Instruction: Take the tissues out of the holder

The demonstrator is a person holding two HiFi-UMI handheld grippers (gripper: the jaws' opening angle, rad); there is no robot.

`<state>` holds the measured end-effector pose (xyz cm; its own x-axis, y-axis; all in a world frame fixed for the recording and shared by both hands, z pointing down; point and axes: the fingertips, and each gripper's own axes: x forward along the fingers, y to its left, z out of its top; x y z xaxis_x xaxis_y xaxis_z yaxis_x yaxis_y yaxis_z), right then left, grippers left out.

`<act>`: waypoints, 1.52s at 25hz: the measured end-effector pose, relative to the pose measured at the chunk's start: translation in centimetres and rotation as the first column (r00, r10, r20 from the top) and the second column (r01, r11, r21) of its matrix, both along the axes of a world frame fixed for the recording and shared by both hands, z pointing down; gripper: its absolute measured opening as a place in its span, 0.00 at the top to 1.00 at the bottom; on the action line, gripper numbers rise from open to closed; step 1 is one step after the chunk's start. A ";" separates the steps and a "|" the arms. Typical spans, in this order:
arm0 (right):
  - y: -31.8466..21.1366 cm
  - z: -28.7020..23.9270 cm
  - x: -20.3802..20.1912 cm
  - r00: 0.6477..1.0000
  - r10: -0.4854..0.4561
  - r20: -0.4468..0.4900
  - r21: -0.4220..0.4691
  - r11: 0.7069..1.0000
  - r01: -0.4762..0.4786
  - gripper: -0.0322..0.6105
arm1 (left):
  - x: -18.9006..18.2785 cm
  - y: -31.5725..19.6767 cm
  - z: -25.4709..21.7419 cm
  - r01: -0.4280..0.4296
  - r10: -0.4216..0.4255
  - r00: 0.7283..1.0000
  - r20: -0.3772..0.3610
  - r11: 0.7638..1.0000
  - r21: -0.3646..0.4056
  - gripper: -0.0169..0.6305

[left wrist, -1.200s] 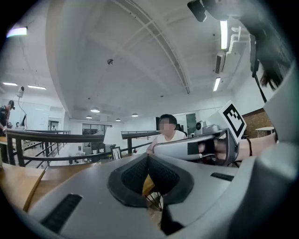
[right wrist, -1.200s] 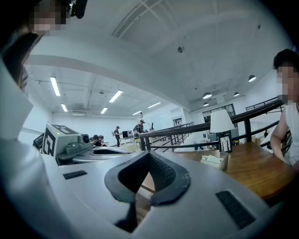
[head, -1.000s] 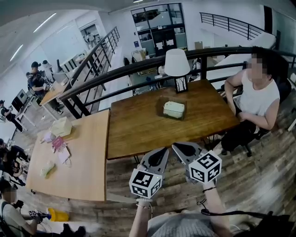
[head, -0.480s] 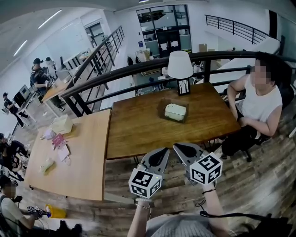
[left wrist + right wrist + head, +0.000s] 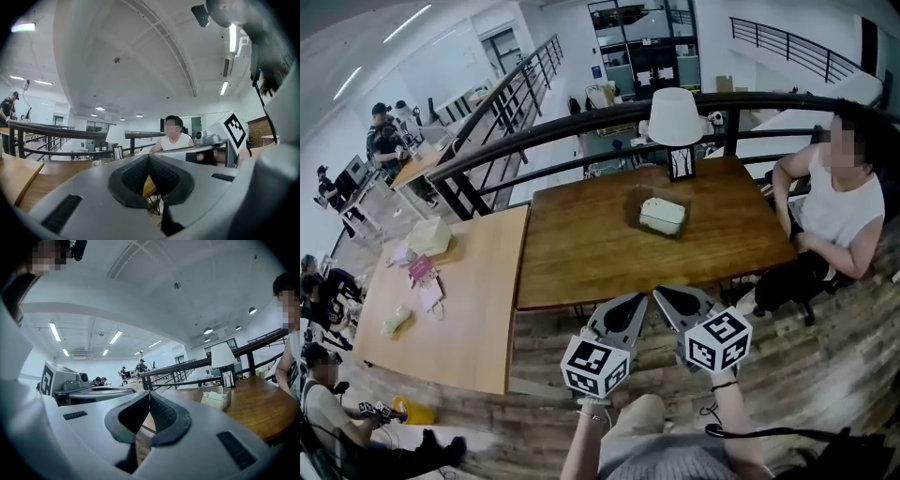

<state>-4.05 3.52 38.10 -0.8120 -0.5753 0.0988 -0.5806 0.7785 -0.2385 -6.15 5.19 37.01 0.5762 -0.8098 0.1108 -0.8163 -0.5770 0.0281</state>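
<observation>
Seeing tissues (image 5: pixel 662 214) from above, holder (image 5: pixel 216 403) side-on

Seated person (image 5: pixel 839 202) cut by right edge; holder (image 5: pixel 675 232) contents indistinct.

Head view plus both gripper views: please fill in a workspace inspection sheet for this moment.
Surface: dark brown wooden table, mostly bare; light wooden table beside its left edge.
Job's things: clear rectangular tissue holder with white tissues inside, on the dark table's far half.
Clutter: white-shaded table lamp; beige box and pink packets on the light table.
Grippers: left hand-held gripper and right hand-held gripper both shut, empty, short of the table's near edge.
Cables: black cable by the right wrist.
Surroundings: black metal railing; seated person in white top; people at desks below.
</observation>
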 end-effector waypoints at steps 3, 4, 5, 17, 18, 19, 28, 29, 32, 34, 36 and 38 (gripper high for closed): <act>-1.2 -0.3 -0.3 1.000 -0.005 -0.003 0.002 1.000 0.005 0.93 | -0.2 -1.1 0.1 -0.003 0.003 1.000 0.001 1.000 -0.011 0.96; -1.6 -0.5 -0.4 1.000 -0.004 0.000 0.002 1.000 0.004 0.93 | -0.2 -1.5 0.1 -0.005 0.005 1.000 0.002 1.000 -0.013 0.96; -2.1 -0.7 -0.4 1.000 -0.001 0.003 0.002 1.000 0.001 0.93 | -0.3 -1.9 0.0 -0.008 0.008 1.000 0.004 1.000 -0.015 0.96; -8.2 -2.1 -1.6 0.999 0.040 -0.030 0.014 0.999 -0.039 0.93 | -1.3 -8.0 -0.8 -0.073 0.073 0.997 -0.012 0.997 -0.013 0.96; -8.7 -2.1 -1.7 0.999 0.041 -0.033 0.016 0.999 -0.040 0.93 | -1.4 -8.5 -0.9 -0.077 0.077 0.997 -0.015 0.997 -0.008 0.96; -9.3 -2.1 -1.9 0.998 0.042 -0.037 0.018 0.999 -0.042 0.93 | -1.6 -9.0 -1.0 -0.081 0.081 0.997 -0.017 0.997 -0.003 0.96; -13.0 -1.2 -3.2 0.997 0.056 -0.061 0.009 0.998 -0.056 0.93 | -3.7 -13.1 0.4 -0.096 0.096 0.995 -0.020 0.995 -0.020 0.96; -13.1 -0.8 -3.2 0.996 0.061 -0.059 0.001 0.998 -0.061 0.93 | -3.8 -13.2 0.8 -0.099 0.098 0.995 -0.025 0.995 -0.028 0.96; -13.4 0.4 -3.5 0.995 0.069 -0.073 -0.016 0.997 -0.070 0.93 | -4.0 -13.6 1.9 -0.109 0.107 0.993 -0.043 0.993 -0.050 0.96; -13.6 0.8 -3.5 0.994 0.072 -0.084 -0.022 0.997 -0.074 0.93 | -3.9 -13.9 2.3 -0.116 0.114 0.992 -0.046 0.991 -0.060 0.96; -14.0 0.8 -3.3 0.994 0.074 -0.083 -0.031 0.997 -0.077 0.93 | -3.8 -14.2 2.4 -0.120 0.117 0.992 -0.048 0.990 -0.068 0.96; -14.5 0.9 -3.1 0.994 0.072 -0.081 -0.040 0.996 -0.076 0.93 | -3.8 -14.6 2.6 -0.116 0.112 0.992 -0.053 0.990 -0.075 0.96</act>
